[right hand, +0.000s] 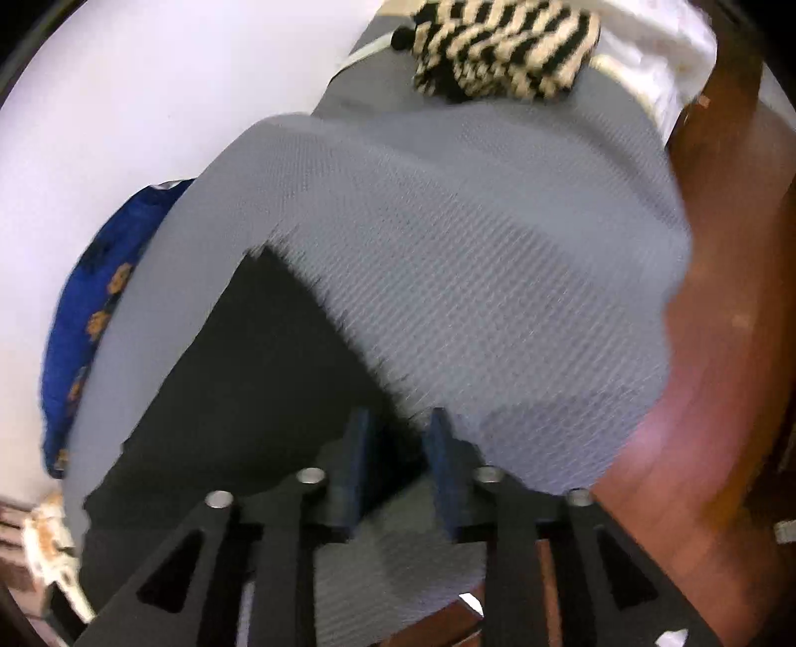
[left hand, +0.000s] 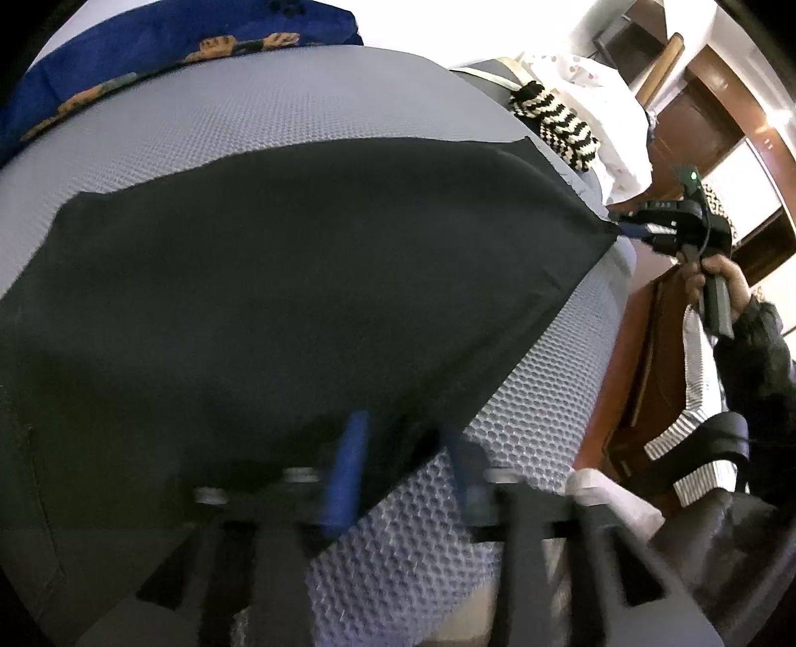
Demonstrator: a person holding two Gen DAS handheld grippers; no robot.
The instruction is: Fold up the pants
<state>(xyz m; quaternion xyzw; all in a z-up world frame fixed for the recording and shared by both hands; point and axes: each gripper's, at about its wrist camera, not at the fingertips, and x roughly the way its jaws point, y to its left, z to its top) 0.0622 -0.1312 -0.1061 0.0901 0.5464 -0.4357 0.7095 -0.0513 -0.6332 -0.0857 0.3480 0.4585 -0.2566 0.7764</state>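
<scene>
Black pants (left hand: 278, 278): spread flat over grey honeycomb-textured mattress (left hand: 278, 99), filling the left wrist view from 9 o'clock to 3 o'clock; one corner drawn out taut toward 3 o'clock. Right gripper (left hand: 629, 230): at 3 o'clock in the left wrist view, blue-tipped fingers pinched together on that pants corner, held by a hand (left hand: 716, 278) in a dark sleeve. In the right wrist view, same gripper (right hand: 398, 438) at 6 o'clock, blurred, pants (right hand: 248, 373) running from it toward 8 o'clock. Left gripper (left hand: 405, 448): at 6 o'clock, blue fingers (left hand: 348, 463) parted, near hem of pants lying between them; grip on cloth cannot be told through blur. Blue floral-print cloth (left hand: 149, 45): at 11 o'clock on far edge of mattress. Black-and-cream zigzag knit item (left hand: 557, 124): at 1 o'clock, resting against white fabric (left hand: 612, 109). Brown wooden furniture (left hand: 696, 114): at 2 o'clock. Containers: none visible.
</scene>
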